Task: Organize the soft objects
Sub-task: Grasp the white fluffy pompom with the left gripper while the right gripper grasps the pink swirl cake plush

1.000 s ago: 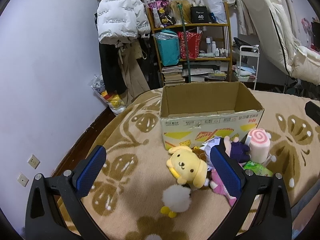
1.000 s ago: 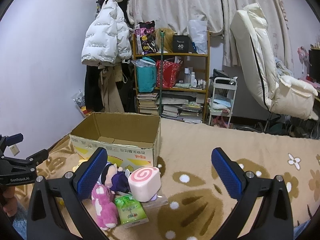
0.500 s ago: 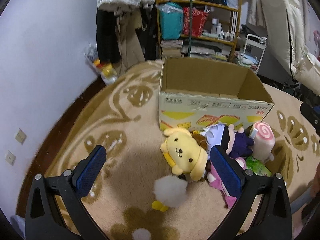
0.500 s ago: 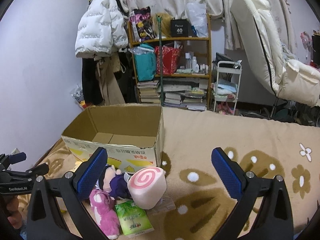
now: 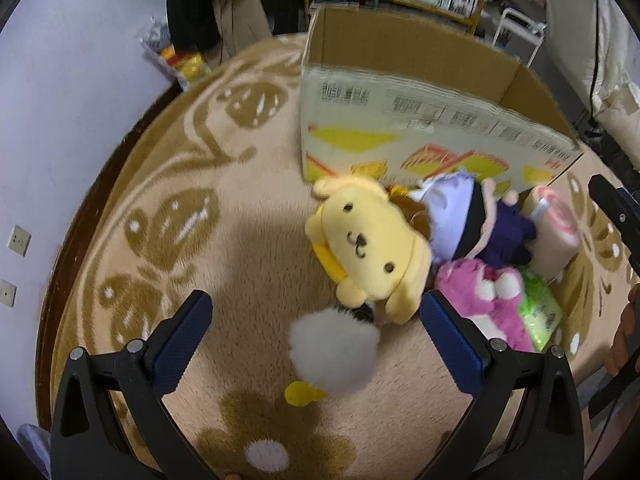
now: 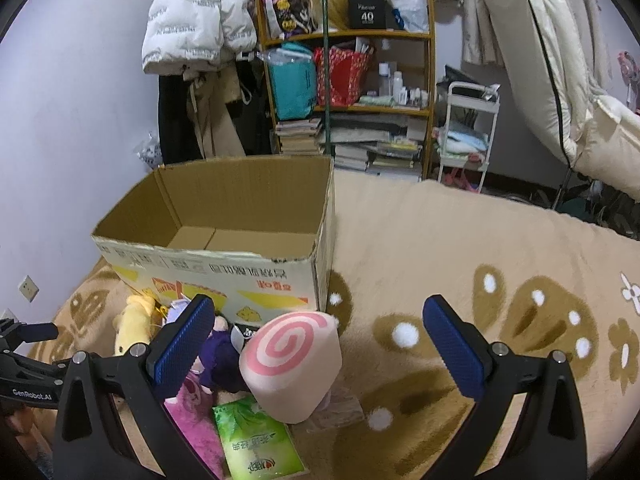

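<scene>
Beige plush blanket [image 5: 256, 184] with brown flowers. Your left gripper [image 5: 316, 326], jaws wide apart, frames the white fluffy pompom toy [image 5: 334, 350] at lower centre; right gripper [image 6: 318, 336] likewise apart. Lower squarely, close gently, then lift toward the open cardboard box [image 5: 432, 112] at upper centre.

We see a matt corrugated cardboard box [image 6: 224, 240] with printed paper faces on a fuzzy pile blanket [image 5: 256, 208]. The yellow dog toy [image 5: 368, 248] looks plush, the green packet [image 6: 258, 440] glossy plastic, the gripper pads [image 6: 182, 344] textured blue rubber.
</scene>
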`<control>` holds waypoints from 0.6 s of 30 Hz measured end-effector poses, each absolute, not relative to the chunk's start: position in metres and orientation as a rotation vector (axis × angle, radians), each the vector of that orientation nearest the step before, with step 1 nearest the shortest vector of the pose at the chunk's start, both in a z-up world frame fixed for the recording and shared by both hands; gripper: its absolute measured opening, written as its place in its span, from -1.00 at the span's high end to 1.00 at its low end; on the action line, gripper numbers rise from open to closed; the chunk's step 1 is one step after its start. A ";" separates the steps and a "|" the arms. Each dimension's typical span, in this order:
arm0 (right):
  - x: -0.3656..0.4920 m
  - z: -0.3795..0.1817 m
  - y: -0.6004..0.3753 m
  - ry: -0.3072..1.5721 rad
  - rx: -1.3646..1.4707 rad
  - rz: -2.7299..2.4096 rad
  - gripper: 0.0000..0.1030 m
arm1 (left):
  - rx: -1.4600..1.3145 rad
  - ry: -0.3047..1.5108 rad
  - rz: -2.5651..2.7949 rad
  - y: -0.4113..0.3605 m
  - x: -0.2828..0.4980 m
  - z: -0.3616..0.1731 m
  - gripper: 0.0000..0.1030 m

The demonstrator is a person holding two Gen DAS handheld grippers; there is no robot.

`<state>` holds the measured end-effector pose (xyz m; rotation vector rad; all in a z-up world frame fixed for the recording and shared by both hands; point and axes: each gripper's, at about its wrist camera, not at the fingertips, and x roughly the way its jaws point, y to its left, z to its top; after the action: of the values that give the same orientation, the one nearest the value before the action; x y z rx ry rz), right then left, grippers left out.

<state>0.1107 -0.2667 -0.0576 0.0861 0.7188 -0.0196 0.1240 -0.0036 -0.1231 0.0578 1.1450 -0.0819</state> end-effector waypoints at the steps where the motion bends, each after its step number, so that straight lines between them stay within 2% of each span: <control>1: 0.112 -0.060 -0.267 0.729 0.090 -0.018 -1.00 | 0.058 1.159 -0.079 -0.004 0.125 -0.126 -0.99; 12: 0.119 -0.093 -0.269 0.834 0.109 -0.013 -1.00 | 0.074 1.286 -0.127 -0.012 0.132 -0.156 -0.99; 14: 0.123 -0.100 -0.270 0.869 0.114 -0.005 -0.86 | 0.080 1.294 -0.120 -0.015 0.132 -0.157 -0.98; 18: 0.123 -0.105 -0.271 0.881 0.133 0.000 -0.86 | 0.090 1.315 -0.103 -0.010 0.135 -0.164 -0.87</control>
<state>0.1231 -0.2705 -0.1045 0.1333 0.8810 -0.0002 0.1349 -0.0102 -0.1640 0.0901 1.3151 -0.1028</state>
